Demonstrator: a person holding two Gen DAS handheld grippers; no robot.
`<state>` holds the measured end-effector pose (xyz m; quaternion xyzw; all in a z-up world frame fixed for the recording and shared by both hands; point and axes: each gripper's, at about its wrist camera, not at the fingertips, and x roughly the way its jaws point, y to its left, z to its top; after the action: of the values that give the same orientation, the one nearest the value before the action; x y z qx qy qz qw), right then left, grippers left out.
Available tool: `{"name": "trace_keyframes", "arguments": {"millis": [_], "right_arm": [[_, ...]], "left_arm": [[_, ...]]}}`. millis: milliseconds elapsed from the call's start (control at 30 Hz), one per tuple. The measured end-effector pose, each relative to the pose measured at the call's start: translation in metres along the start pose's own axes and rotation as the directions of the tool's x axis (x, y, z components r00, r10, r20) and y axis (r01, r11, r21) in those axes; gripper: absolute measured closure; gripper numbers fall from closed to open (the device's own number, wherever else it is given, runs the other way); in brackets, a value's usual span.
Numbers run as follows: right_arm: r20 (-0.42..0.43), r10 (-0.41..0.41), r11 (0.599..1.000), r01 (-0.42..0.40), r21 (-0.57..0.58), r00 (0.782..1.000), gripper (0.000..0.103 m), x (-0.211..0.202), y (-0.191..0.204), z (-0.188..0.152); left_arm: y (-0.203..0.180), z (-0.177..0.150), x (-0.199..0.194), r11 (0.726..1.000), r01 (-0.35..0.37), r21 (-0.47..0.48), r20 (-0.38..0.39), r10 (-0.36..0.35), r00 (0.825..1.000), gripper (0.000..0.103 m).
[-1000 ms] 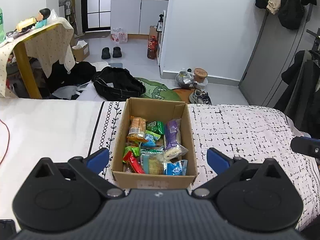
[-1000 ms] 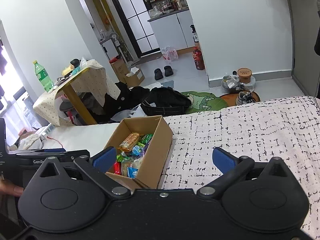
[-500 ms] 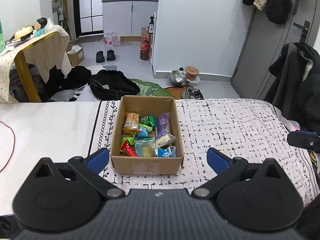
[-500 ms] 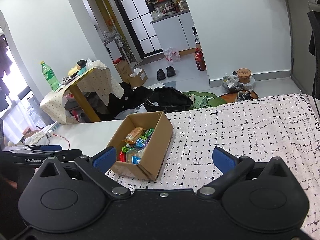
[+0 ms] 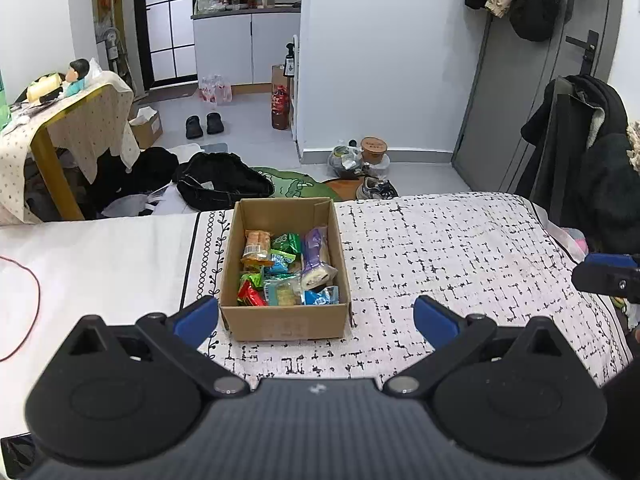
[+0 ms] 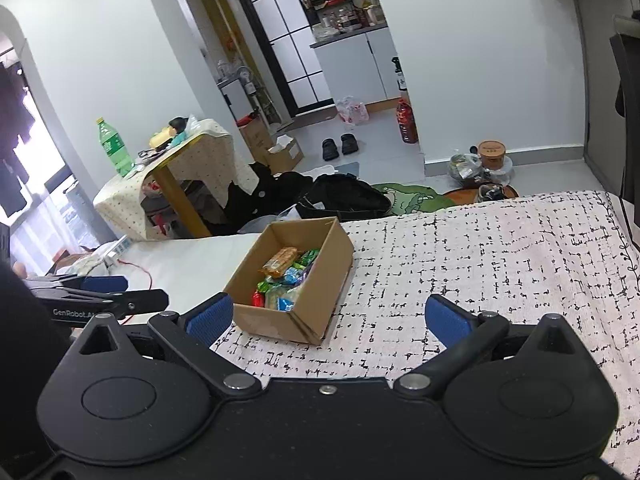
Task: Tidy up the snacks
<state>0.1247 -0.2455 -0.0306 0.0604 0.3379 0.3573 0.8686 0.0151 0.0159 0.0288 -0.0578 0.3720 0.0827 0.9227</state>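
Evidently 2 grippers – left gripper (image 5: 316,320), right gripper (image 6: 326,316) – gape, empty.

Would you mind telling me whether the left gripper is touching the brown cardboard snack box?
Apart. In the right wrist view, the left gripper sits well left of the brown cardboard snack box, white bedding visible between them.

Your left gripper (image 5: 316,322) hangs spread wide, empty, just short of the cardboard box (image 5: 285,322); snack packets (image 5: 280,270) fill it; right gripper (image 5: 608,276) well right.
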Motion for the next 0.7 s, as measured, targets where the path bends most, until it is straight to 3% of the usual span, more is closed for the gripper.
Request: {"name": "trace_keyframes", "arguments": {"millis": [700], "right_arm": [[-0.004, 0.002, 1.000, -0.002, -0.004, 1.000, 0.000, -0.0035, 0.0022, -0.0015]], "left_arm": [[-0.0023, -0.0047, -0.0016, 0.999, -0.014, -0.033, -0.025, 0.013, 1.000, 0.000]]}}
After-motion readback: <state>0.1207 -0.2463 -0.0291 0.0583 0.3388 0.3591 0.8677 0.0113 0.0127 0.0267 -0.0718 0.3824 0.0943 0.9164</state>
